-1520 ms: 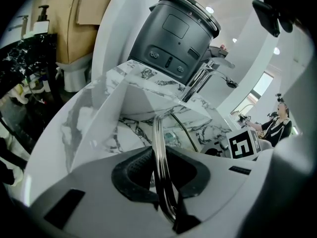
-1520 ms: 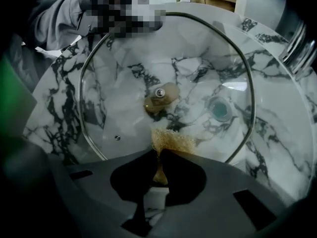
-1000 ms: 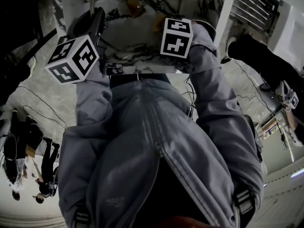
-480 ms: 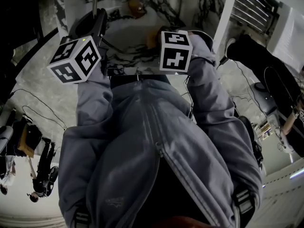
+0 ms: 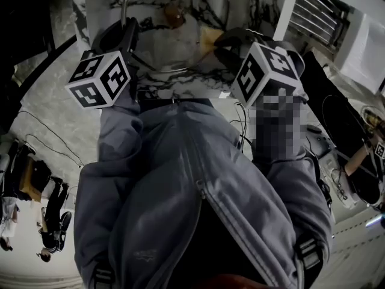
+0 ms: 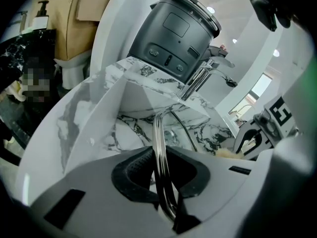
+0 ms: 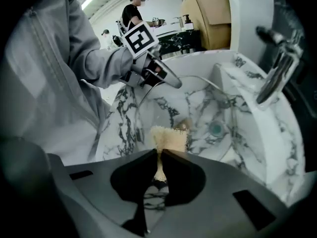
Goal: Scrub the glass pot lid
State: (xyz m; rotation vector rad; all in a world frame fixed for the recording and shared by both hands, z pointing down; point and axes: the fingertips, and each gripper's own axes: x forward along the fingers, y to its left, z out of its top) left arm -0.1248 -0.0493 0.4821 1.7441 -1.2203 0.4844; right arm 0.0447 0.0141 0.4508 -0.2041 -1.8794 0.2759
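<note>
At the left of the head view, your left gripper (image 5: 120, 34) reached over the front edge of the marble sink (image 5: 180, 84), its marker cube (image 5: 99, 80) nearest the camera. In the left gripper view, its jaws were clamped on the metal rim of the glass lid (image 6: 158, 133). The rim ran straight up between the two dark pads (image 6: 136, 165), and the lid stood tilted over the basin. From the head view, the lid (image 5: 159, 69) showed as a thin bright arc over the bowl, with a brownish knob (image 5: 174, 14) near its middle. Through the glass you could see the veined marble of the sink.

To the right of the lid, a pale yellow sponge (image 5: 207, 38) hung over the basin. It was pinched in your right gripper (image 5: 231, 41), whose cube (image 5: 264, 71) sat at the right of the sink. The right gripper view showed those jaws squeezed tight on a thin edge of the sponge (image 7: 168, 138). The rest of the sponge stuck out beyond the tips of that gripper (image 7: 158, 152). The knob (image 7: 184, 128) was just behind the sponge, but I could not tell whether the sponge touched the glass. Further right in that view lay the round drain (image 7: 216, 128) at the bottom of the bowl. The chrome faucet (image 7: 277, 68) rose from the far right rim.
</note>
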